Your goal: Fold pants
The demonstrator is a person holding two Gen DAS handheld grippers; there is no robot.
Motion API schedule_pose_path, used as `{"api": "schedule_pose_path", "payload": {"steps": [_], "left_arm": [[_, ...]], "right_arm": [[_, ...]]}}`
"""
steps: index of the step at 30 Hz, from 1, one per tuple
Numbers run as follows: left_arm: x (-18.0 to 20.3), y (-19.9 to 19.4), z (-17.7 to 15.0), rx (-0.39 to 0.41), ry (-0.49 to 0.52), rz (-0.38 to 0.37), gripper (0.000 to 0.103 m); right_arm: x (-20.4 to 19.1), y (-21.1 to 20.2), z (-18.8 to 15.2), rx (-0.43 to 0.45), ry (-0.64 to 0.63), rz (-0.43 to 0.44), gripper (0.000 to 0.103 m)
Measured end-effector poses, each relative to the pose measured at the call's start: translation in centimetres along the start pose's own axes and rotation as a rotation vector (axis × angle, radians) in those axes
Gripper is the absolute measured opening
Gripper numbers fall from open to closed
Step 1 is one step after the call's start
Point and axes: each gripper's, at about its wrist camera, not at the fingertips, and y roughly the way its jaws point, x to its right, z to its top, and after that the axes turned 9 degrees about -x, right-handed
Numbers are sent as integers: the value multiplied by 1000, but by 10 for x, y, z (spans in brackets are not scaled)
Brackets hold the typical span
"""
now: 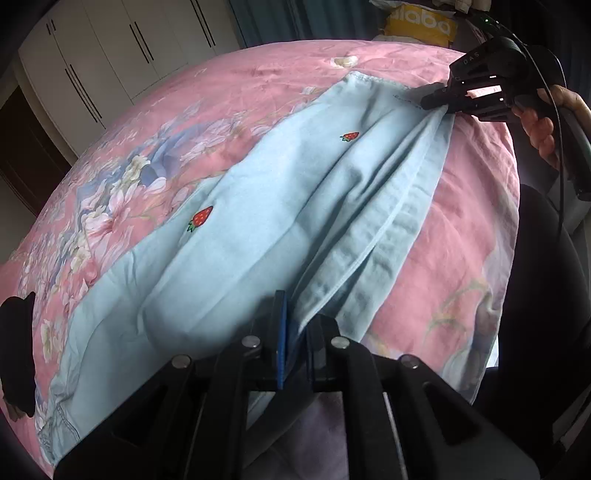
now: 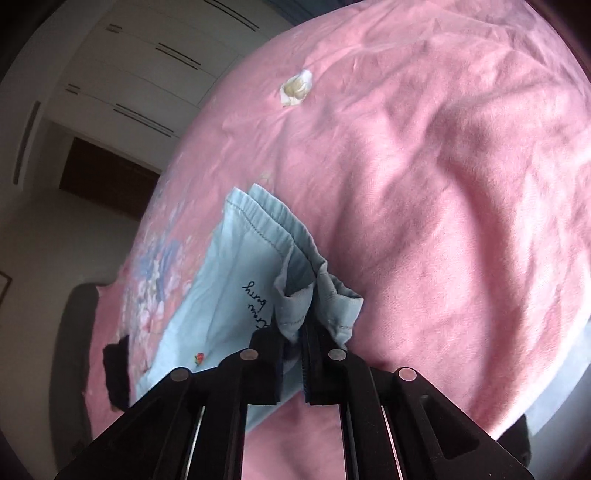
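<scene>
Light blue pants (image 1: 266, 221) with small red strawberry marks lie stretched across a pink floral bed cover (image 1: 122, 177). My left gripper (image 1: 295, 332) is shut on the pants' near edge at the bottom of the left wrist view. My right gripper (image 1: 437, 101) is shut on the far end, at the upper right of that view. In the right wrist view the right gripper (image 2: 293, 339) pinches the bunched elastic waistband of the pants (image 2: 236, 280), beside black script lettering. The cloth is lifted in a taut ridge between both grippers.
White wardrobe doors (image 1: 110, 55) stand behind the bed. A yellow bag (image 1: 419, 27) lies at the far edge. A dark object (image 1: 16, 350) sits on the cover at the left. The person's dark-clothed body (image 1: 546, 295) is at the right. The pink cover (image 2: 424, 166) spreads wide.
</scene>
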Motion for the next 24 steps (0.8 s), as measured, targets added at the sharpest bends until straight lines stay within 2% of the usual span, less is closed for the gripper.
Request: {"api": "schedule_pose_path", "payload": {"steps": [1,3,4,5,6,7,8,9,11,14,16,18,20,21,24], "left_arm": [[-2,-2,-1,2,-5,-15,10],[-6,-13,-5,11,-38,-51,15],[-11,-22,-9,15,-71,-88,23],[-18,-31,-13,30,-103,-127,36],[-23,-38,-16,50,-128,-156,44],[-31,-48,-20,78,-155,-175,51],[-40,-57,-23,103,-187,-177,53],[-49,-64,-24,121,-216,-171,53],[-72,-72,-26,151,-284,-109,52],[-104,-66,-34,125,-390,2,51],[-120,-58,-45,92,-445,25,51],[-131,-49,-60,57,-488,49,51],[-139,-41,-77,23,-532,45,51],[-142,-39,-85,11,-549,43,51],[-143,-34,-103,-20,-562,54,51]], "right_arm": [[13,-9,-2,-3,-2,-17,5],[11,-24,-4,36,-56,-131,5],[1,-35,-7,88,-122,-217,8],[-8,-44,-10,136,-188,-283,12],[-30,-50,-15,189,-296,-349,13],[-43,-48,-18,191,-366,-349,13],[-59,-44,-19,168,-431,-310,13],[-76,-34,-20,115,-497,-251,13],[-110,-7,-22,-16,-631,-157,13],[-172,46,-30,-211,-861,-43,13],[-203,79,-39,-329,-1004,-8,13],[-227,116,-52,-464,-1121,-21,13],[-238,142,-69,-548,-1249,-77,13],[-240,154,-73,-575,-1285,-119,13],[-238,179,-74,-648,-1328,-171,13]]}}
